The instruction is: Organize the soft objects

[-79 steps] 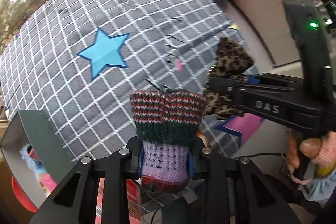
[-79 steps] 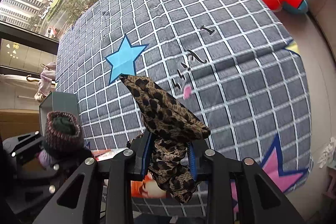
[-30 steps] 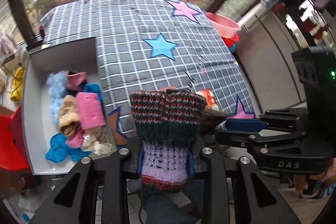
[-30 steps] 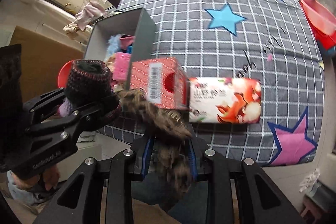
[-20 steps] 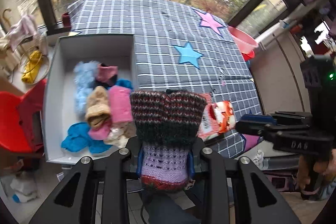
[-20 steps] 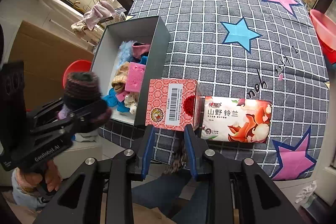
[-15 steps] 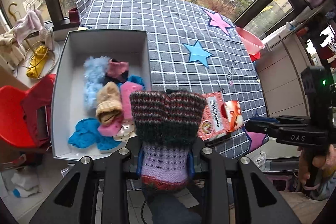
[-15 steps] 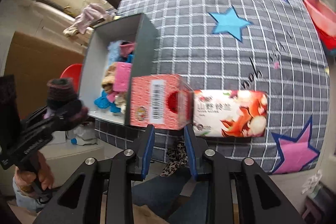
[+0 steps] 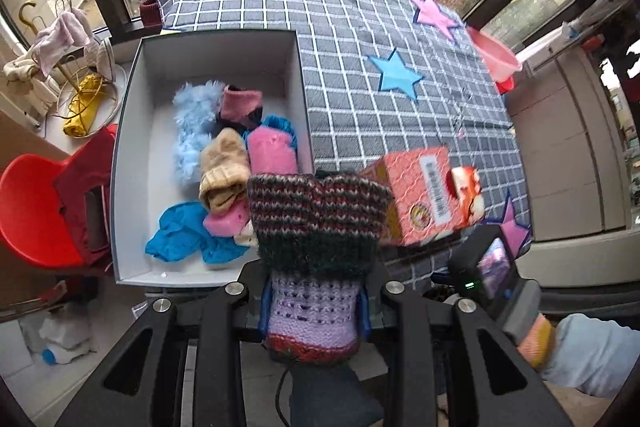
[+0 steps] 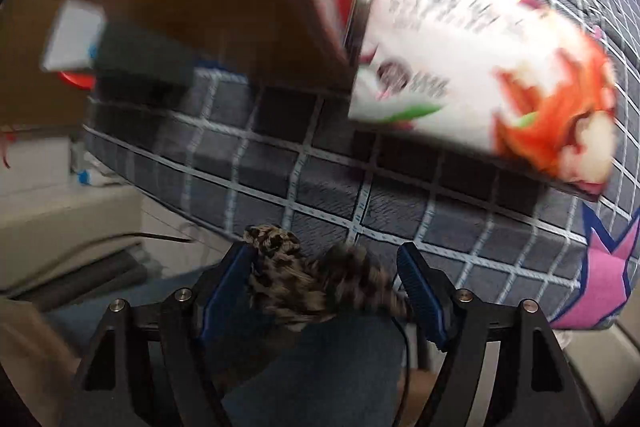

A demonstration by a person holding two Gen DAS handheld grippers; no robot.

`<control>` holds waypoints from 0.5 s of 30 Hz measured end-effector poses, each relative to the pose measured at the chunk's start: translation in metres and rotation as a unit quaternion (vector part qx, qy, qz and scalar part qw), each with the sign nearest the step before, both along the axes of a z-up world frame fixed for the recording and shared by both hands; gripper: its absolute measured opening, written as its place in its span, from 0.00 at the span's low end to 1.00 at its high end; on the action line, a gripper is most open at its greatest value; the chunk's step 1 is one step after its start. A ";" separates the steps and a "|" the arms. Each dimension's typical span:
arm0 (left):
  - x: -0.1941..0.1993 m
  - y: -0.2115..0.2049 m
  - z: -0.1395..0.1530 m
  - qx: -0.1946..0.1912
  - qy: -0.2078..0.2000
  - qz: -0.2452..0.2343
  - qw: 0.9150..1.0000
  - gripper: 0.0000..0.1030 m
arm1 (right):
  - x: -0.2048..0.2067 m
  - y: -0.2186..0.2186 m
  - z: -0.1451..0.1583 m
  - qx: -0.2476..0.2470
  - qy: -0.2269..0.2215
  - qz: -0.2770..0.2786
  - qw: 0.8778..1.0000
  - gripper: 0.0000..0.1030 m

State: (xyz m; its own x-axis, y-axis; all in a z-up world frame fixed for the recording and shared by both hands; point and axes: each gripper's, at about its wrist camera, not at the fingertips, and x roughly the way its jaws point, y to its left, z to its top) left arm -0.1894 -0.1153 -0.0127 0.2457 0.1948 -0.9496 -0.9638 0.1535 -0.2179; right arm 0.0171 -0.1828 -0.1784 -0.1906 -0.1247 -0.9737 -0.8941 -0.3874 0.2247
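My left gripper is shut on a knitted sock with dark red stripes, a green band and a lilac base; it hangs above the near edge of a grey box. In the box lie several soft things, among them a pale blue fluffy piece, a pink one and a blue cloth. My right gripper is low at the bed's edge. Its jaws are opening, and a leopard-print cloth lies loose between them, clear of the right pad.
A red tissue box and a white-and-orange tissue pack lie on the checked star blanket just right of the grey box. A red chair stands at the left. A pink basin sits far right.
The right gripper has dropped sharply toward the bed's edge and its jaws have spread off the leopard cloth. The left gripper still holds the knitted sock over the box's near edge.
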 end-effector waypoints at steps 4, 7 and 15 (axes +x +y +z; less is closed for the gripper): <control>0.005 -0.005 -0.003 -0.005 0.015 -0.014 1.000 0.33 | -0.004 -0.005 -0.013 0.009 -0.033 0.007 0.999 0.21; 0.008 -0.005 -0.006 -0.005 0.017 -0.016 1.000 0.33 | 0.004 0.003 -0.002 0.009 -0.011 -0.014 1.000 0.05; 0.001 -0.006 -0.014 -0.009 0.003 0.006 1.000 0.33 | 0.015 0.010 0.050 0.040 0.040 -0.022 0.998 0.02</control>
State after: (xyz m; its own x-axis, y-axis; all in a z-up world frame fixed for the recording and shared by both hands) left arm -0.1887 -0.1217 -0.0271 0.2376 0.1814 -0.9543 -0.9669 0.1385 -0.2144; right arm 0.0317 -0.1732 -0.1284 -0.2723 -0.0362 -0.9615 -0.8911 -0.3676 0.2662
